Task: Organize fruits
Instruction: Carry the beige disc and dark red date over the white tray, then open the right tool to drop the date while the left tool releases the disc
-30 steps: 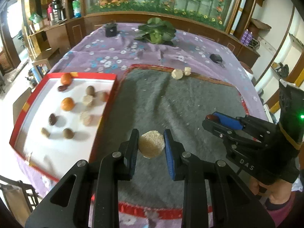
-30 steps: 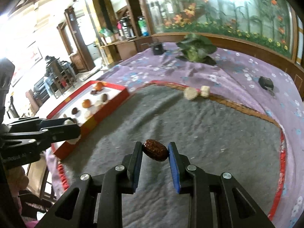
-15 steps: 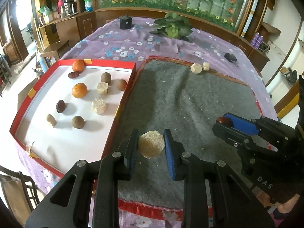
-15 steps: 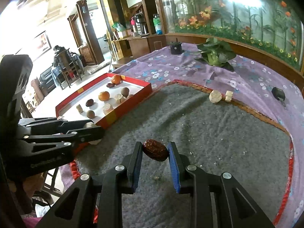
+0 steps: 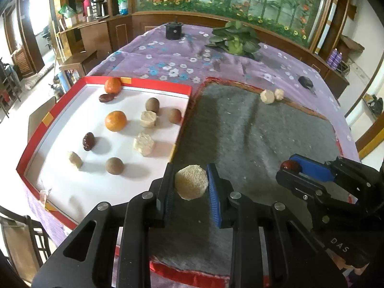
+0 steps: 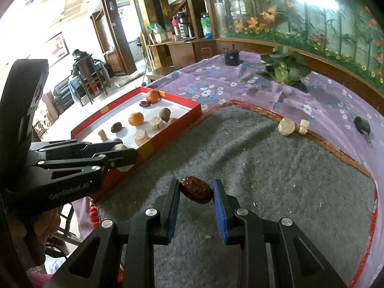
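Left gripper (image 5: 191, 187) is pinching a pale corn-cob chunk (image 5: 191, 185) at its fingertips, hovering beside the red tray (image 5: 153, 85); right gripper (image 6: 196, 192) is clamping a red date (image 6: 196, 189) above the grey mat (image 6: 264, 168); both grips are looking shallow, so either piece could be slipping out short of the tray.

Pale round fruit slice (image 5: 191, 185) was clamped above the grey mat's (image 5: 252, 132) edge; wrinkled dark red date (image 6: 196, 189) clamped likewise. Two pale pieces (image 5: 272, 96) lay at the mat's far edge; red tray (image 5: 153, 87) held oranges, dates, brown fruits.
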### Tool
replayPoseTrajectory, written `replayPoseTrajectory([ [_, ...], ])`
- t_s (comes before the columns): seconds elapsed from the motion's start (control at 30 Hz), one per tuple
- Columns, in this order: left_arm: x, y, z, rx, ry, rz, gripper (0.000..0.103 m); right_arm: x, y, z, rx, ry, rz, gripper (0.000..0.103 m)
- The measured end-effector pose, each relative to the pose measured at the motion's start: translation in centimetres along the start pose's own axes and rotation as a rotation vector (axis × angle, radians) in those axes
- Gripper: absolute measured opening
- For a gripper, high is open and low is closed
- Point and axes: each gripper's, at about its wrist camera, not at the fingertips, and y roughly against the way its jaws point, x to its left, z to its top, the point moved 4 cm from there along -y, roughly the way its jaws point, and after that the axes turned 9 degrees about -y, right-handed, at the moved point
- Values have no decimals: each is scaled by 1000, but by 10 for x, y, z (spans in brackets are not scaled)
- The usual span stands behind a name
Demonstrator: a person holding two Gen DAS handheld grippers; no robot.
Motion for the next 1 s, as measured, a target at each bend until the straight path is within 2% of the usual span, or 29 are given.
replayPoseTrajectory([
  [0.73,64,-2,-3,2,87,83,26,43,-28,21,31,86,45,27],
  [1.0,86,-7,-16,33,105,110,26,61,-42,30,46,118,69,27],
])
